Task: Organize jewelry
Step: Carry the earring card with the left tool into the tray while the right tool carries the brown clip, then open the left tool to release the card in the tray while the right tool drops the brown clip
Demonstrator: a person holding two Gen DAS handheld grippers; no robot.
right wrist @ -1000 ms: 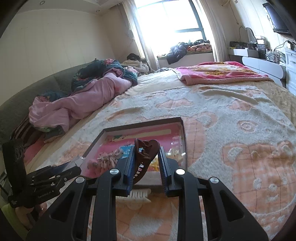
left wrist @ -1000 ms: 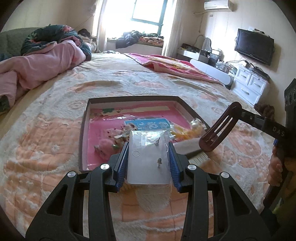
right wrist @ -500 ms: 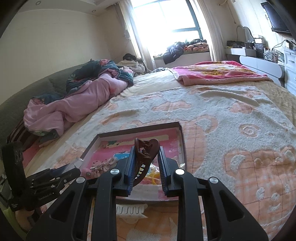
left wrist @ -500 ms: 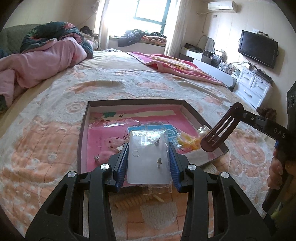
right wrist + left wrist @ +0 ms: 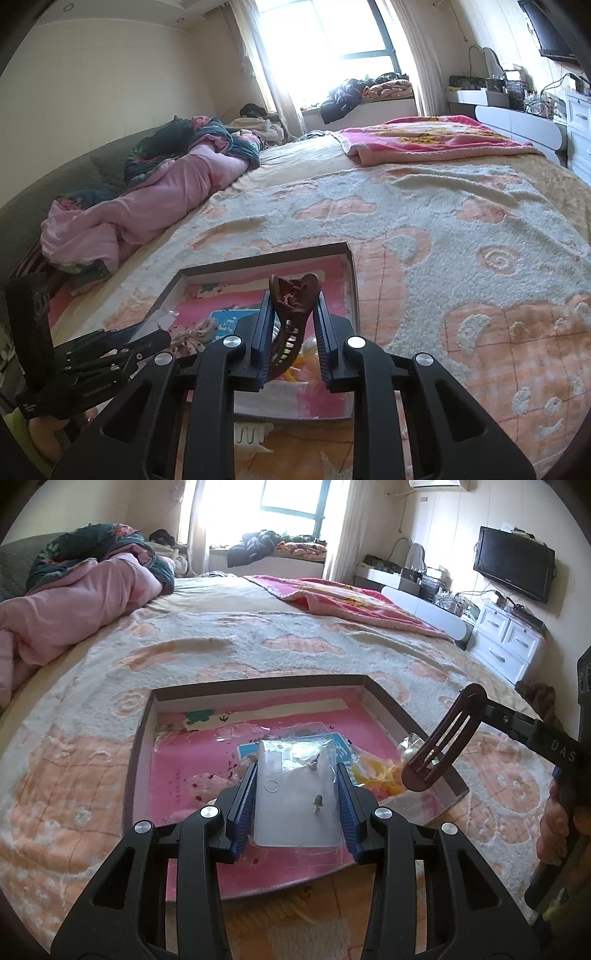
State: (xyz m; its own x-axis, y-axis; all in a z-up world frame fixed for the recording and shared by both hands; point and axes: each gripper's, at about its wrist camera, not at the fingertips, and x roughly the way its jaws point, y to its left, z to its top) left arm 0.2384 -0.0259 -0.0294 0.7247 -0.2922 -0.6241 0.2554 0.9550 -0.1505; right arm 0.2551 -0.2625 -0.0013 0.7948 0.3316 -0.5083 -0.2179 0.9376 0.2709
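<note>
My left claw (image 5: 297, 790) pinches the earring packet (image 5: 297, 797) and my right claw (image 5: 291, 325) pinches the brown hair clip (image 5: 291, 306), so I lower both gently into the pink box (image 5: 140, 760).

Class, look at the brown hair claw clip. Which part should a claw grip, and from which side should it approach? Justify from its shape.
Grip the brown hair claw clip across its two flat outer flanks near the spring hinge, as the right claw does now, coming from the toothed end. The sides are broad and parallel there; the curved teeth would probably slip or spring open.
</note>
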